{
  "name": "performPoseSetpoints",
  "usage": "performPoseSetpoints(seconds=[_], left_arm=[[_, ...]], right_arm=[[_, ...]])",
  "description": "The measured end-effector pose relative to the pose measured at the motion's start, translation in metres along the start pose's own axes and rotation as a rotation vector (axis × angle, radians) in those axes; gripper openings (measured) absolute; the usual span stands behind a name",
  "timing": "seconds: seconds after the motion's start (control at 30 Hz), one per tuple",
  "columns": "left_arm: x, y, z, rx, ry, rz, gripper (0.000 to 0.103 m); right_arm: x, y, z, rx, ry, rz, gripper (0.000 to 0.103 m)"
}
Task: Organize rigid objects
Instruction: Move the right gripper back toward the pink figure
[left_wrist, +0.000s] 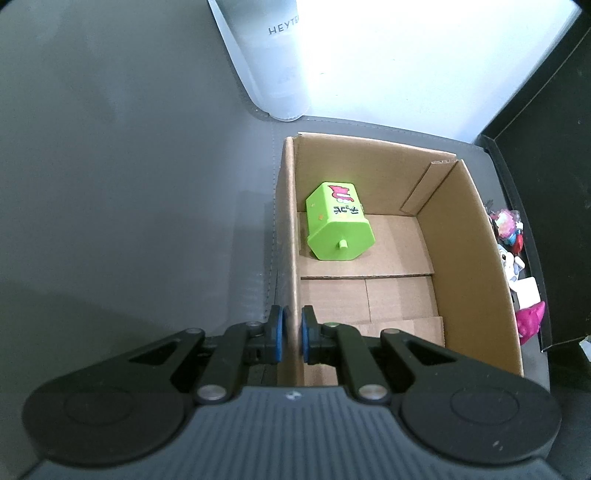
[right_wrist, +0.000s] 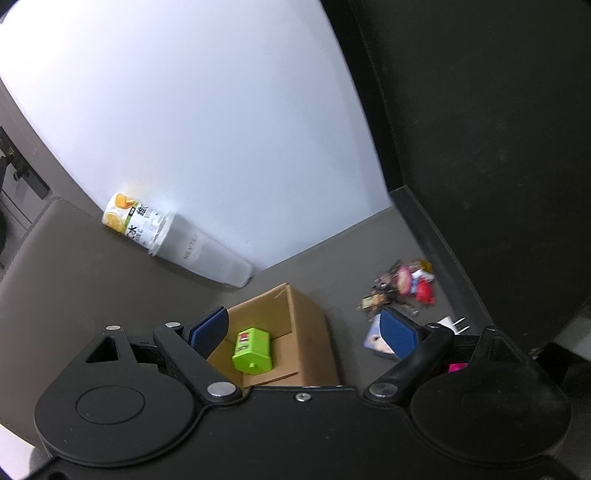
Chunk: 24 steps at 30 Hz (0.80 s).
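Observation:
An open cardboard box (left_wrist: 469, 236) stands on the grey mat. A green toy block (left_wrist: 338, 229) with a red picture lies on its side in the box's far left corner. My left gripper (left_wrist: 292, 332) is shut on the box's left wall near the front. In the right wrist view, my right gripper (right_wrist: 306, 328) is open and empty, held high above the box (right_wrist: 310, 325) with the green block (right_wrist: 253, 350) below it.
A pile of small toys (right_wrist: 404, 288) lies on the mat right of the box, also at the right edge of the left wrist view (left_wrist: 513, 254). A translucent cup (right_wrist: 192, 251) lies by the white wall. A dark panel (right_wrist: 480, 147) borders the right side.

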<state>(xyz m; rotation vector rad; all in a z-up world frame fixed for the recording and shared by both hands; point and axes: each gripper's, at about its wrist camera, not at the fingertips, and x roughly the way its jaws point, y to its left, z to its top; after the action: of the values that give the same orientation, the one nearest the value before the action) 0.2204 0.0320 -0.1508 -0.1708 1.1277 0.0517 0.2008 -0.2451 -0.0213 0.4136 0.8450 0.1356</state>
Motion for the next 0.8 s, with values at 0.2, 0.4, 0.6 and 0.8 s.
performPoseSetpoints(seconds=[0.2,0.4,0.6,0.8], left_arm=[[-0.004,0.000,0.001,-0.007,0.000,-0.005,0.010],[-0.005,0.000,0.001,-0.016,0.006,-0.016,0.010],[-0.009,0.002,0.003,-0.024,-0.004,-0.014,0.010],[-0.007,0.002,0.002,-0.013,0.009,-0.028,0.010]], right_arm=[[-0.004,-0.013,-0.008,0.004,-0.003,-0.074,0.089],[-0.001,-0.024,-0.021,0.017,0.011,-0.116,0.088],[0.006,-0.036,-0.031,0.034,0.024,-0.170,0.086],[0.016,-0.044,-0.044,0.044,0.045,-0.213,0.085]])
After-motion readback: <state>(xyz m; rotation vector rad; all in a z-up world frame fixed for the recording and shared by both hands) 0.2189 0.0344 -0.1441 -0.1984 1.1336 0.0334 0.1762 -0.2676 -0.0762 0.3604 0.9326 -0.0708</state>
